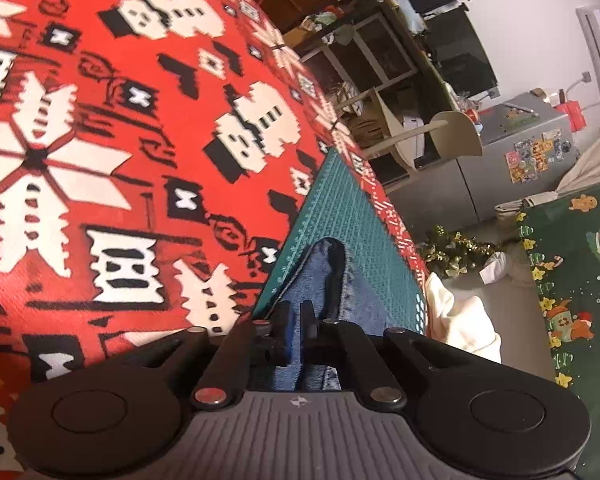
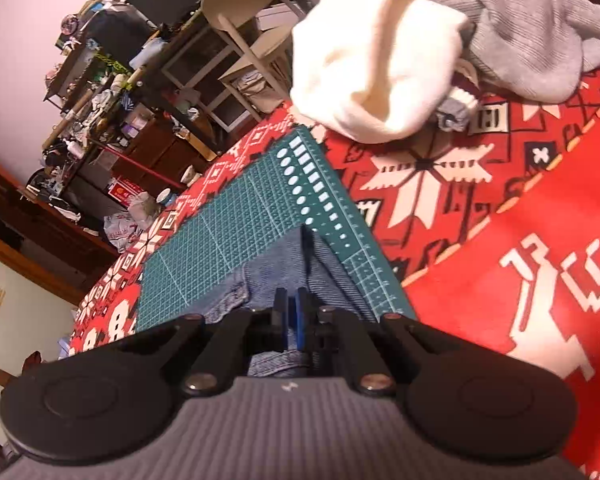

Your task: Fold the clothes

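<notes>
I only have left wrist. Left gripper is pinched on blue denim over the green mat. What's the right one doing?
Observer: The right gripper is shut on the denim garment too, over the same green cutting mat.
Operator: Any other clothes on the table? I only see a cream piece hanging off the edge.
Observer: Yes. A cream garment lies bunched beyond the far end of the mat, with a grey garment right next to it.
Operator: Do they cover the mat?
Observer: In the right wrist view the cream one reaches only about as far as the mat's far corner; the gridded surface is otherwise bare ahead of the denim.
</notes>
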Tool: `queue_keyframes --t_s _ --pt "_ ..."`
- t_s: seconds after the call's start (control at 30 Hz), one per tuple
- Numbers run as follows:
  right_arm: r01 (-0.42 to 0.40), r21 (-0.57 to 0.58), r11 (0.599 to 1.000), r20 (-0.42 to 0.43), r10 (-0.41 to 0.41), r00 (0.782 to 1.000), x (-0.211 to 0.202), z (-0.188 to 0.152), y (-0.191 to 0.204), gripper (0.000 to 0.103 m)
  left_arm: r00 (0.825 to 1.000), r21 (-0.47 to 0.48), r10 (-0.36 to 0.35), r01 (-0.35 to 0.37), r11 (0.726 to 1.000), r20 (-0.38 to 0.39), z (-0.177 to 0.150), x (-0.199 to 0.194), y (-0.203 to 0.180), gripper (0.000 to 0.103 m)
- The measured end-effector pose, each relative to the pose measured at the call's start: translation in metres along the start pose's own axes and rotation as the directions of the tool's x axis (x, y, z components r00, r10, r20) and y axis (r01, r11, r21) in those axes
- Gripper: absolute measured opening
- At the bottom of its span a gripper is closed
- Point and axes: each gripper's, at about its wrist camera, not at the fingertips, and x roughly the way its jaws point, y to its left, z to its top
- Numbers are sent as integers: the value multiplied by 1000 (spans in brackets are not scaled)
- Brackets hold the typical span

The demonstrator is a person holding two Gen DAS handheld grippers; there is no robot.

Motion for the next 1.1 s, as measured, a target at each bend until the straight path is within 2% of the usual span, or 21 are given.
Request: queue_keyframes --t_s 0.13,0.23,0.4,0.5,0.67,0.9,1.1 --pt "14 -37 999 -5 -14 1000 -3 -1 6 6 1000 1 -23 23 1000 10 2 -3 -3 10" --pt "19 -42 999 -9 -19 1000 -5 -2 7 6 999 -39 -52 53 998 11 6 -3 0 18" --pt "16 -26 1000 -14 -16 1000 -7 -1 6 9 995 -82 -100 100 992 4 11 3 2 24" --pt "12 -11 1000 -8 -12 1000 -9 1 6 18 989 -112 -148 146 983 -14 16 10 2 29" --pt "-31 82 996 10 30 999 -14 11 -5 27 982 -145 -185 178 973 -31 24 23 2 37" --pt "-90 248 965 -11 96 995 6 21 -30 35 972 -194 -228 212 958 -60 36 45 3 41" --pt "-120 314 942 -11 130 991 30 35 -43 41 970 -209 -237 220 953 -59 45 58 5 41"
